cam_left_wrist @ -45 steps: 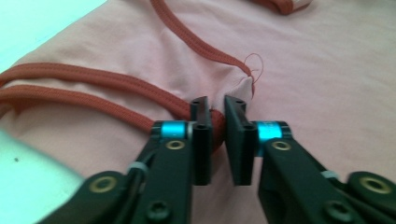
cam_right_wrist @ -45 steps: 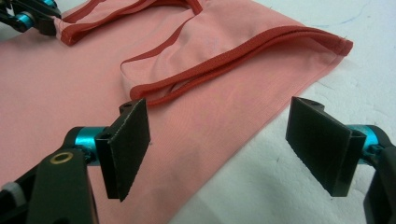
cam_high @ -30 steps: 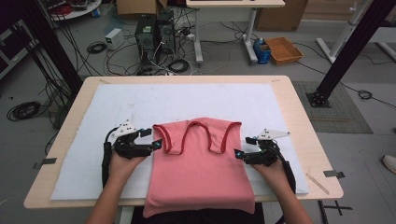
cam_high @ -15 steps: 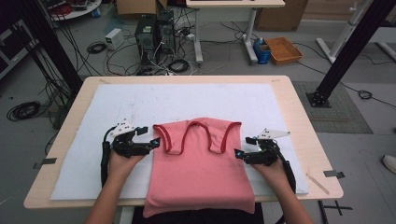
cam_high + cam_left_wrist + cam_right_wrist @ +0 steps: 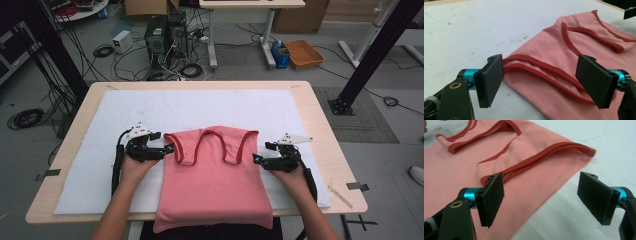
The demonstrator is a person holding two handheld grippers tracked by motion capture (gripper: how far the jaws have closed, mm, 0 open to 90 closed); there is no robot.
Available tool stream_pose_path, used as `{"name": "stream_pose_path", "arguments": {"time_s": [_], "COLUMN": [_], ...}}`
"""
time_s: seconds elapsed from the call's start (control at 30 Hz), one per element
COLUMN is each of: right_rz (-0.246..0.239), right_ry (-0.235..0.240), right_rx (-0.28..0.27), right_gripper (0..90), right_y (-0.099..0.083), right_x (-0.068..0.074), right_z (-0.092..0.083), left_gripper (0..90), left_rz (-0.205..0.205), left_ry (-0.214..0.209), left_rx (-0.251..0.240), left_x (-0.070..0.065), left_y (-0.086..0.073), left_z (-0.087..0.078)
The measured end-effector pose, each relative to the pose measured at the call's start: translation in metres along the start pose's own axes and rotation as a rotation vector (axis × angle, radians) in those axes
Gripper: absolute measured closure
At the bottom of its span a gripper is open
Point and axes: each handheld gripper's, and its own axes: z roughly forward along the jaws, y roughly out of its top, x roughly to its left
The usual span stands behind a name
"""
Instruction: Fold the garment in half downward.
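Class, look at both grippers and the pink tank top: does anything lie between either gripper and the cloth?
Nothing visible does. The left gripper straddles the tank top's red-trimmed armhole edge, jaws open; the right gripper stands open over its other side.

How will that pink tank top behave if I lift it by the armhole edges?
Probably floppy: the pink tank top lies flat and its hem drapes over the table edge. Likely light, being thin fabric. The red trim looks thicker, so it may give the open left gripper firmer purchase.

Beyond your bench (image 5: 320, 125) with white mat (image 5: 150, 112): computer tower (image 5: 156, 32) amid floor cables (image 5: 125, 52), orange tray (image 5: 304, 53), blue container (image 5: 281, 54), white box (image 5: 121, 41).
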Motion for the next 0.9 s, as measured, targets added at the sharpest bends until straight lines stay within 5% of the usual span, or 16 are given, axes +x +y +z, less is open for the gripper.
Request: {"name": "stream_pose_path", "arguments": {"time_s": [0.27, 0.4, 0.73, 0.9], "right_rz": [0.025, 0.056, 0.021, -0.011], "right_ry": [-0.022, -0.044, -0.085, -0.098], "right_rx": [-0.017, 0.018, 0.098, 0.136], "right_gripper": [21.5, 21.5, 23.6, 36.6], "right_y": [0.011, 0.014, 0.040, 0.044], "right_x": [-0.014, -0.024, -0.041, -0.043], "right_z": [0.006, 0.011, 0.034, 0.049], "left_gripper": [22.8, 22.9, 23.6, 29.8], "left_rz": [-0.011, -0.012, -0.025, -0.032], "left_ry": [-0.024, -0.013, 0.025, 0.026], "left_rx": [0.059, 0.080, 0.148, 0.177], "left_x": [0.008, 0.014, 0.028, 0.031], "left_y": [0.004, 0.007, 0.012, 0.013], "left_z": [0.009, 0.015, 0.032, 0.034]}}
